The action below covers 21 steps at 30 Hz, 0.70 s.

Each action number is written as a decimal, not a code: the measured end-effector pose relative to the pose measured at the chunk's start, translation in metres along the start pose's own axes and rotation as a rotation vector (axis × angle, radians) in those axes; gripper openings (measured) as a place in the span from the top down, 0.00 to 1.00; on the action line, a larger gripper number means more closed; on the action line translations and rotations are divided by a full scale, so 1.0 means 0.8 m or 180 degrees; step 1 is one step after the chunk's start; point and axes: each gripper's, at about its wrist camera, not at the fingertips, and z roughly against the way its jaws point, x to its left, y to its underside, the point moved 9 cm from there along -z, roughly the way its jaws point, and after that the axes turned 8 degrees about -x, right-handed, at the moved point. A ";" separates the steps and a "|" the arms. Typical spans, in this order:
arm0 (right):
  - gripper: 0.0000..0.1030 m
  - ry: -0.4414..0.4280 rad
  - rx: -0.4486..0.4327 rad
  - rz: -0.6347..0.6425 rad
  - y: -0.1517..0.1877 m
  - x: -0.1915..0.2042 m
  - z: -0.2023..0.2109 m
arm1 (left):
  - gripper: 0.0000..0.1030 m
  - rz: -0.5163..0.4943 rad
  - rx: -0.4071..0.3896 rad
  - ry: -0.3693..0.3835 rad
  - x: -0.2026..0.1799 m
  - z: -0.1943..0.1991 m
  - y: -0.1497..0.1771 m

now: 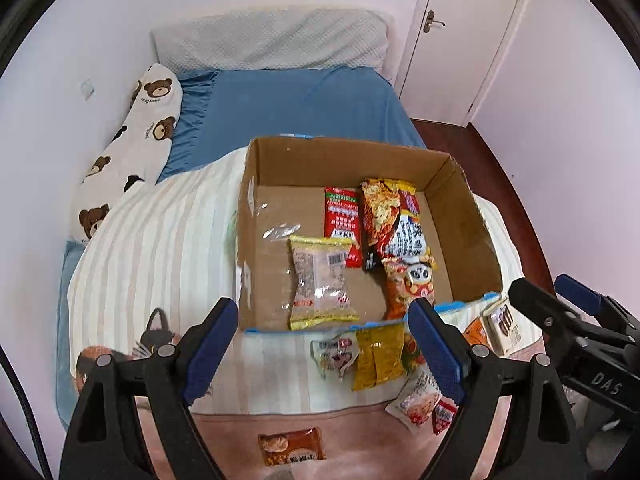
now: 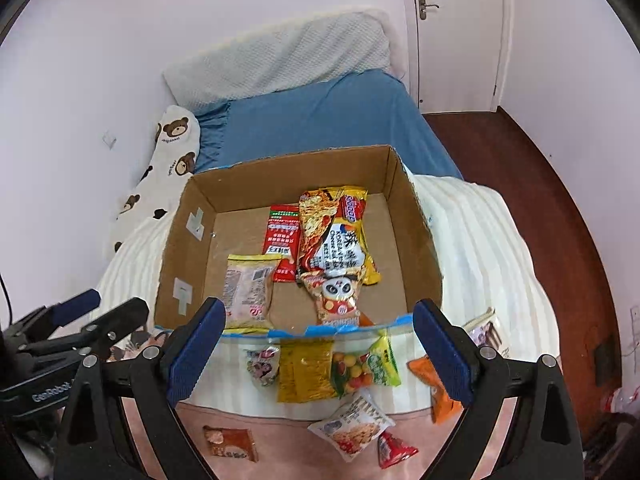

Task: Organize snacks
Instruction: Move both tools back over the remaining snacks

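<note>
Bed [image 1: 304,100] with snack box [image 2: 280,168], green candy bag [image 2: 384,364] clear only from right wrist

A bed [image 1: 304,100] with a blue sheet stands against pale pink walls [image 1: 560,80]. A white door [image 1: 472,20] adjoins dark wooden flooring [image 2: 540,184].

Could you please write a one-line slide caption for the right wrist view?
Open right gripper above a cardboard box holding four snack packets, with more snack packets scattered on the bed in front.

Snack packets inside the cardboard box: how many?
4: pale yellow-edged packet front left, red packet behind it, large pizza-print bag centre, panda packet overlapping its near end. More may hide beneath.
</note>
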 end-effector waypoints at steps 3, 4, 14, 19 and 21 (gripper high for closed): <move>0.06 -0.0063 0.0017 -0.0082 0.014 -0.001 0.010 | 0.16 0.0062 0.0034 -0.0006 0.005 0.005 0.016; 0.06 -0.0084 0.0035 -0.0110 0.020 -0.003 0.012 | 0.16 0.0093 0.0058 -0.0007 0.006 0.006 0.024; 0.06 -0.0271 0.0752 -0.0425 0.149 -0.036 -0.039 | 0.16 0.1018 0.0769 -0.0189 0.055 -0.031 0.188; 0.06 -0.0350 0.1264 -0.0662 0.222 -0.050 -0.089 | 0.16 0.1816 0.1409 -0.0140 0.071 -0.071 0.301; 0.06 -0.0374 0.1381 -0.0732 0.239 -0.054 -0.106 | 0.16 0.2171 0.1536 -0.0122 0.078 -0.083 0.331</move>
